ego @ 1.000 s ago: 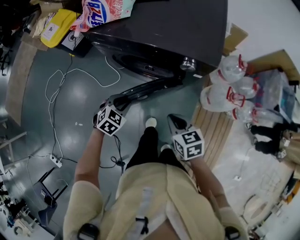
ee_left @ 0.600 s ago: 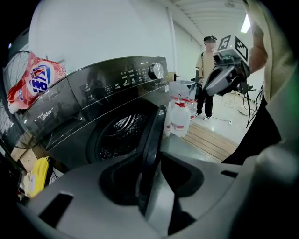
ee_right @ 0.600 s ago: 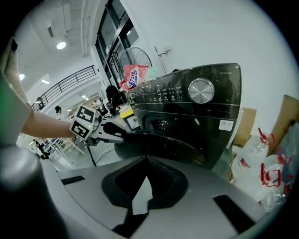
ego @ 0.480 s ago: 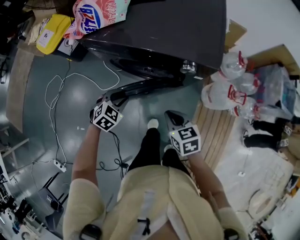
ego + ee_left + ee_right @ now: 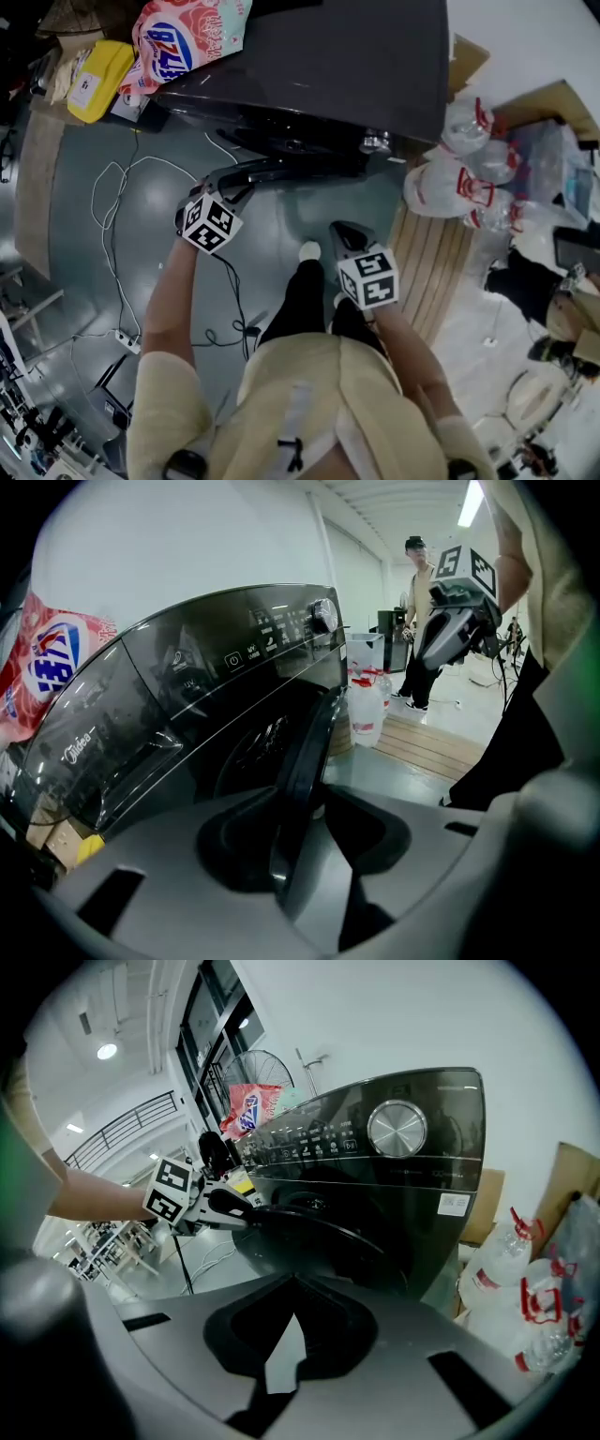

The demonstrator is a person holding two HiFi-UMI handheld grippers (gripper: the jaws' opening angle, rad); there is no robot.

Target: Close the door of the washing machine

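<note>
The dark washing machine (image 5: pixel 356 56) fills the top of the head view. Its round door (image 5: pixel 291 169) stands ajar, swung close to the front. My left gripper (image 5: pixel 225 187) is at the door's free edge. In the left gripper view the door's rim (image 5: pixel 309 752) runs between the jaws of the left gripper (image 5: pixel 305 808), which have just been opening; light shows beside the rim. My right gripper (image 5: pixel 345 236) hangs over the floor, short of the door, jaws together and empty. The right gripper view shows the door (image 5: pixel 319 1227) with the left gripper (image 5: pixel 220 1206) on it.
A detergent bag (image 5: pixel 183 42) lies on the machine, a yellow pack (image 5: pixel 94 70) to its left. Cables (image 5: pixel 112 197) and a power strip (image 5: pixel 127 339) trail on the floor. Water bottles (image 5: pixel 450 187) and a wooden pallet (image 5: pixel 431 272) sit to the right. Another person (image 5: pixel 417 621) stands behind.
The door has swung nearer to the machine's front, with my left gripper moving along at its edge. My right gripper has shifted only a little.
</note>
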